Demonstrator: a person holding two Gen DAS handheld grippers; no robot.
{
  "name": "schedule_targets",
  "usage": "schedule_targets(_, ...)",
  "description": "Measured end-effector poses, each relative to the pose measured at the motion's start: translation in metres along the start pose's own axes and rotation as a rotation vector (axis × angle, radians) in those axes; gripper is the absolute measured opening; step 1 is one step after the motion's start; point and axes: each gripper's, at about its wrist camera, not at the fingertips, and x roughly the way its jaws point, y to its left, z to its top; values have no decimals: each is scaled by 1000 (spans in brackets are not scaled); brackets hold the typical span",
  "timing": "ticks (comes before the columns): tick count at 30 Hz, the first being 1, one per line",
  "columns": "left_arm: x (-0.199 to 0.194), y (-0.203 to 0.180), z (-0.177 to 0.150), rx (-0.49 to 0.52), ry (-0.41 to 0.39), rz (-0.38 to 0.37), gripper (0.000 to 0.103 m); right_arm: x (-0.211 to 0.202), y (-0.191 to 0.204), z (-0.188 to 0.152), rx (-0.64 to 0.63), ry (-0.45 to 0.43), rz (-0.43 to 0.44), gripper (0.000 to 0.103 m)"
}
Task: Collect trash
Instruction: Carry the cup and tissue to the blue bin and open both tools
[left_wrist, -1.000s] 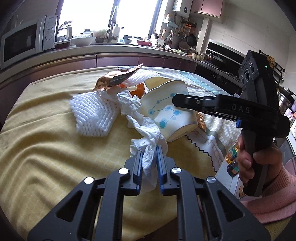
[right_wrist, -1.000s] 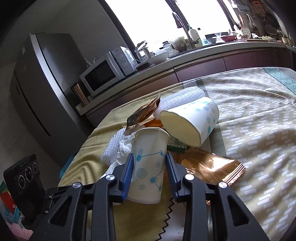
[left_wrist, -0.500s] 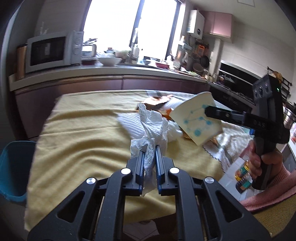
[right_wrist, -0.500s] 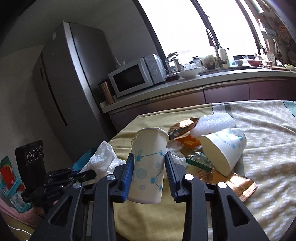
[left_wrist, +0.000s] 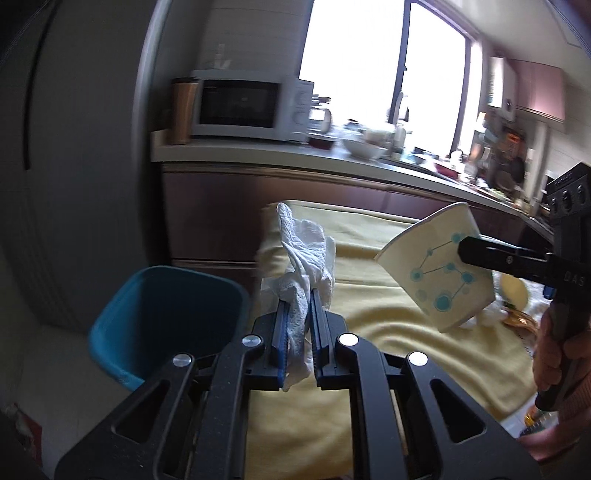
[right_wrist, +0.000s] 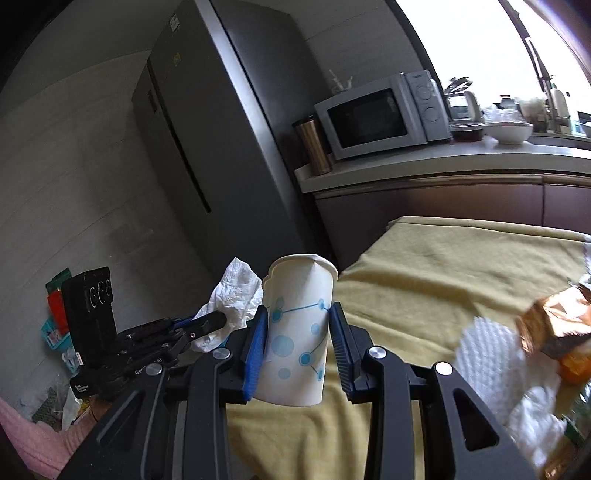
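Nearest the left camera, the left tool is nearly closed, its blue pads pinching a crumpled white tissue that sticks up past the tips. A second ago that tissue was only just being lifted from the trash pile on the desk; now it hangs off the near left corner of the yellow cloth, with the blue bin on the floor just left of it and lower. The tissue is not over the bin's mouth yet, so the drop looks close but not ready.

The right tool is partly closed on a dotted paper cup, gripping its sides with the rim up. It too has been carried left, away from the pile, and in the left view it rides to the right of the tissue, tilted.

Both tools point somewhat downward, side by side, the right one held in a hand with a pink sleeve.

Farther right on the desk, a foil wrapper and white foam netting remain to be collected.
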Motion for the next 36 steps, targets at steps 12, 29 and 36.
schedule_targets(12, 44, 92, -2, -121, 84, 231, 11, 141, 33, 29, -32, 164, 77, 32)
schedule_targets(29, 110, 148, -30, -250, 237, 228, 19, 241, 44, 9, 16, 450, -27, 35)
schedule_targets(36, 104, 142, -35, -251, 220, 259, 35, 223, 34, 12, 33, 412, -8, 41)
